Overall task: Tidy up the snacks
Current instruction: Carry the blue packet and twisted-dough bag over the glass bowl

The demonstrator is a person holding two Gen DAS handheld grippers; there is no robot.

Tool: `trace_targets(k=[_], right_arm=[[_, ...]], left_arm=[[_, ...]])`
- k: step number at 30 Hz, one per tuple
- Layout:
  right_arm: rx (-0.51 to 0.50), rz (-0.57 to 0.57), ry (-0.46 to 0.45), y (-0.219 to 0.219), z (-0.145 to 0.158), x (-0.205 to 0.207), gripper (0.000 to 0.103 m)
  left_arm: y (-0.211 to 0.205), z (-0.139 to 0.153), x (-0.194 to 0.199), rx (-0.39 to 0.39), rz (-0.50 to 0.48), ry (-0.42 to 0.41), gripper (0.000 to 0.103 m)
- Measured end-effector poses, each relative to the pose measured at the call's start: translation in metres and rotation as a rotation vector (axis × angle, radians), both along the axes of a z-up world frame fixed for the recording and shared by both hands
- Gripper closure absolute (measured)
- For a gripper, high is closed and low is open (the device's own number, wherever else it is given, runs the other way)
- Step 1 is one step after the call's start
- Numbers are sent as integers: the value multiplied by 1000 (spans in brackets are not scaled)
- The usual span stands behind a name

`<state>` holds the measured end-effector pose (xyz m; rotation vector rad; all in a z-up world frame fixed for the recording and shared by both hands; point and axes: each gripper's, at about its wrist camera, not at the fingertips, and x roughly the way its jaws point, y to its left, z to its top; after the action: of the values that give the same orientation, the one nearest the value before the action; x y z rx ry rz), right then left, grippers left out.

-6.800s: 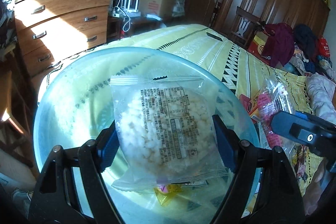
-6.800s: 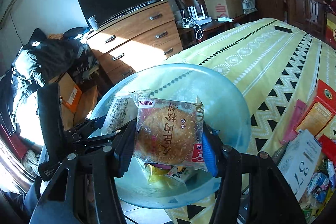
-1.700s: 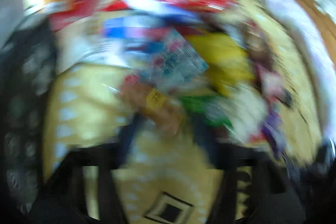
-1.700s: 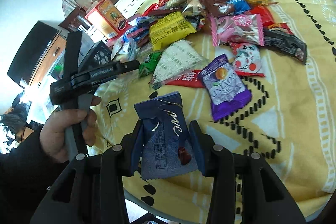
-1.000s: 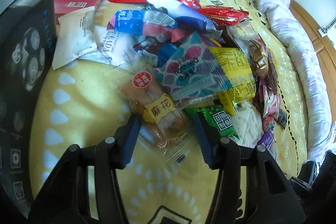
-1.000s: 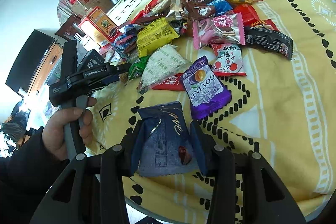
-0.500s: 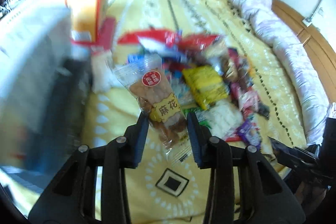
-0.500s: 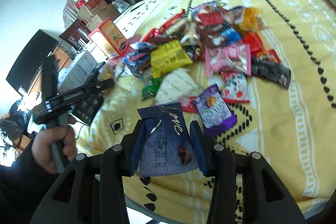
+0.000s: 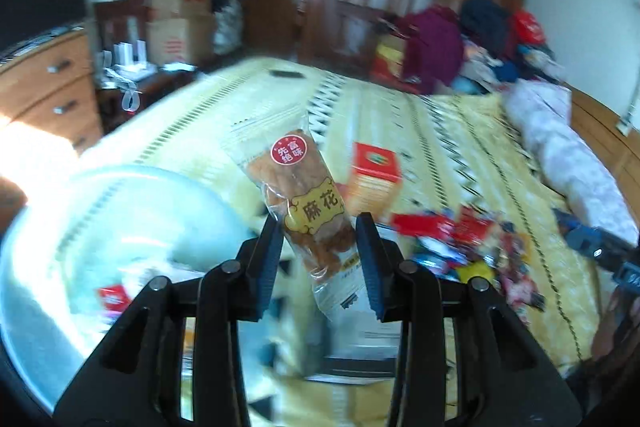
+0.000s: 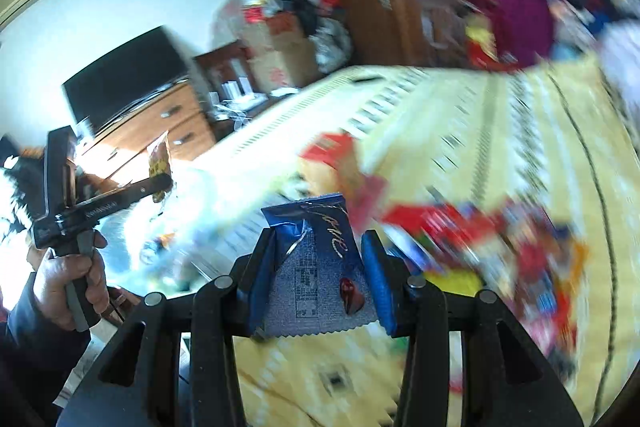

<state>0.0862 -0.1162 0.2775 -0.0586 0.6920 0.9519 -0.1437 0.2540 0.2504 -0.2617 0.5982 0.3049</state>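
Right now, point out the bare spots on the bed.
Bare bedspread runs behind the orange box, up to the rolled quilt. The snack pile crowds the near right; the clear bowl fills the near left.

Right gripper (image 10: 320, 281) clamps a dark blue snack packet (image 10: 316, 267) between its blue pads, packet upright. At left, a hand (image 10: 68, 283) holds the left gripper (image 10: 160, 183), closed on a clear orange snack bag (image 10: 159, 157). Blurred pile of snacks (image 10: 480, 239) lies on the yellow patterned bed (image 10: 500, 131). Wooden dresser (image 10: 160, 131) behind.
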Motion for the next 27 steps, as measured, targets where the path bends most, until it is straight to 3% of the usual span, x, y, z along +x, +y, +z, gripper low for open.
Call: trace_targets(k=[3,7,15,22,27], right_arm=[[14,107,-26,60,25,-12,56],[16,243,-28,140,44,-31,56],[-23,407,30,258,36,-69,56],[-71,463,52,310,24,-85,56],[-88,464,50,324,20,-82,56]], left_arm=[[39,7,-24,39,102,-2,65],[84,2,-44,28,212,13,65],[108,-26,-61,-16,292,54,65],[121,-33,-72,-29,299,57,65],[131,-37,-76,-41,297,60,65]])
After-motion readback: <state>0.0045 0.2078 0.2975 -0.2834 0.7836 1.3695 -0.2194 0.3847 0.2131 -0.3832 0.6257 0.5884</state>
